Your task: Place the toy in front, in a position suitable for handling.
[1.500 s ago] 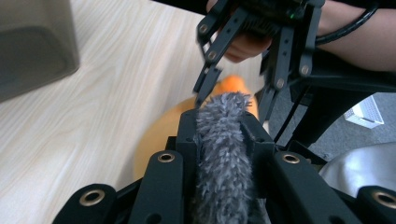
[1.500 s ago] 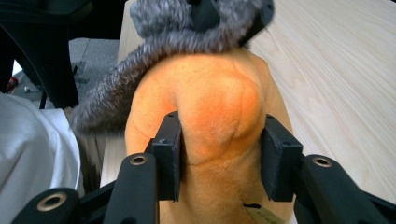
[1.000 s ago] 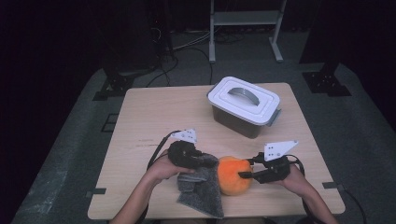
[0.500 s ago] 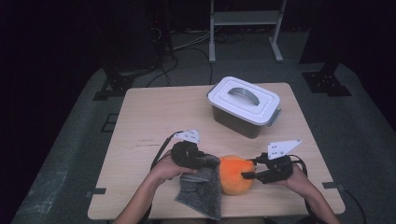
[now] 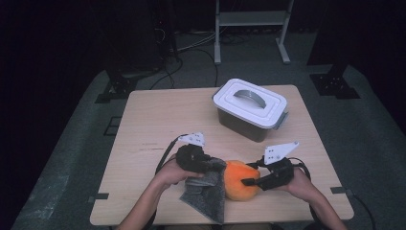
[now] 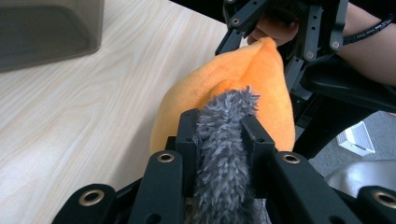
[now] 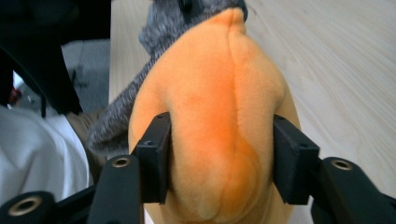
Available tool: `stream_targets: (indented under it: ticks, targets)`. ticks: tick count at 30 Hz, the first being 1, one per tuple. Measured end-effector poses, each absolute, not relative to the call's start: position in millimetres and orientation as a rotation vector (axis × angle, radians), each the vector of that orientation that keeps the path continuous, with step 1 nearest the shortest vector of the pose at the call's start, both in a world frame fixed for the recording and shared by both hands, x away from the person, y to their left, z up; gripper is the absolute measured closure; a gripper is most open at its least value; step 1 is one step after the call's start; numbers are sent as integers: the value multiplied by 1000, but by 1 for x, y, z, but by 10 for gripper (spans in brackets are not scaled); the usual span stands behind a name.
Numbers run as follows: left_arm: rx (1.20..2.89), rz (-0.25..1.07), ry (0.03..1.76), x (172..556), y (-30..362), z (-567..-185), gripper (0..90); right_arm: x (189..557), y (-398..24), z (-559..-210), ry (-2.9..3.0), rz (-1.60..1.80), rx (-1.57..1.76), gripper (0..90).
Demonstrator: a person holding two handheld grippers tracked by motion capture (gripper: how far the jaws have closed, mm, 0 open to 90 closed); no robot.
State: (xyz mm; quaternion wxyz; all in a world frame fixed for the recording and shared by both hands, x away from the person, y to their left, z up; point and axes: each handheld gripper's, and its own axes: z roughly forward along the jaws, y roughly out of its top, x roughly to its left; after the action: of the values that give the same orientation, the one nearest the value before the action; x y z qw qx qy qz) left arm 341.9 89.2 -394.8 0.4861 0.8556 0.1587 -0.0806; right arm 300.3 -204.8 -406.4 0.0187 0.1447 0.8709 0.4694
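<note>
**Orange plush held from both sides near the table's front edge**

Orange plush toy (image 5: 242, 179) sits on the table (image 5: 158, 120) well in front of the lidded box (image 5: 251, 109). To the plush's left, your left gripper (image 6: 219, 135) is clamped on the grey furry cloth (image 5: 208, 191), which touches the plush and drapes toward the front edge. To its right, your right gripper (image 7: 219, 154) brackets the plush, jaws pressing its sides after just widening. This looks like a wrapping or wiping step. Next, draw the cloth over the plush while the right side steadies it. Behind the plush there is open tabletop; in front of it, little margin before the edge.
</note>
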Motion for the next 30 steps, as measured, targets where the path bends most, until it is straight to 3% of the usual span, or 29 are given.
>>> stream_targets:
  ticks: [7, 18, 30]
  targets:
    - [2015, -242, 437, 345, 95, -413, 727, 305, -210, -410, 2690, 1501, 476, 464]
    - [2040, -244, 447, 343, 97, -419, 726, 305, -217, -413, 2668, 1534, 496, 463]
    - [1991, -132, 506, 342, 153, -393, 727, 304, -214, -407, 2616, 1530, 477, 521]
